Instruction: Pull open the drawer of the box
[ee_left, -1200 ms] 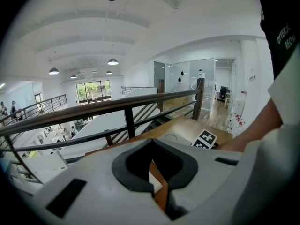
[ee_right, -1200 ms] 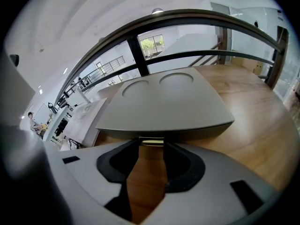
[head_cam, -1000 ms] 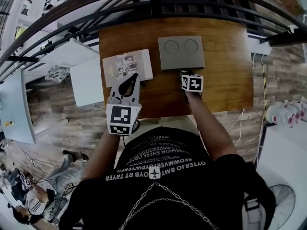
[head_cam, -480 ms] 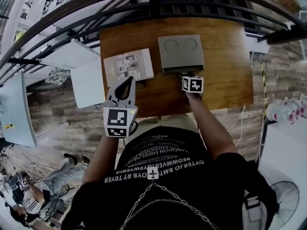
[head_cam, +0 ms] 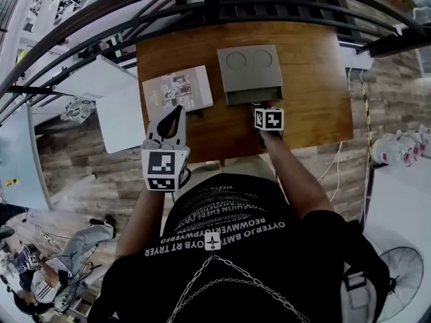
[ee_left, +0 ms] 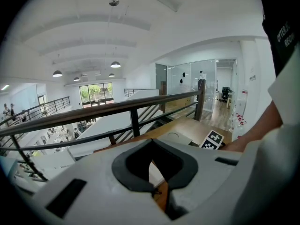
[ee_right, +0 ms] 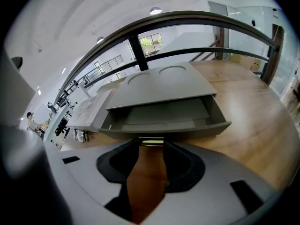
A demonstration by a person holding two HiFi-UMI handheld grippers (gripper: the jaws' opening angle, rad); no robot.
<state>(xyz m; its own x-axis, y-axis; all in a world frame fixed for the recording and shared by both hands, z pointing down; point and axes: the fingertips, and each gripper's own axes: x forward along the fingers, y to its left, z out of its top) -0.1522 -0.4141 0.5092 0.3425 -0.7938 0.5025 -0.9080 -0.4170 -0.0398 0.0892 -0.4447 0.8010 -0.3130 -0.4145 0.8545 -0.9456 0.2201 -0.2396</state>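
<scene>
Right gripper (ee_right: pixel 151 150) clamps handle (ee_right: pixel 152 141) — drawer (ee_right: pixel 161 117) partly open.

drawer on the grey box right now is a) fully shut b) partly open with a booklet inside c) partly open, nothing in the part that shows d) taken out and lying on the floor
c: the right gripper view shows the drawer standing partway out of the grey box, and the inside that shows is bare.
</scene>
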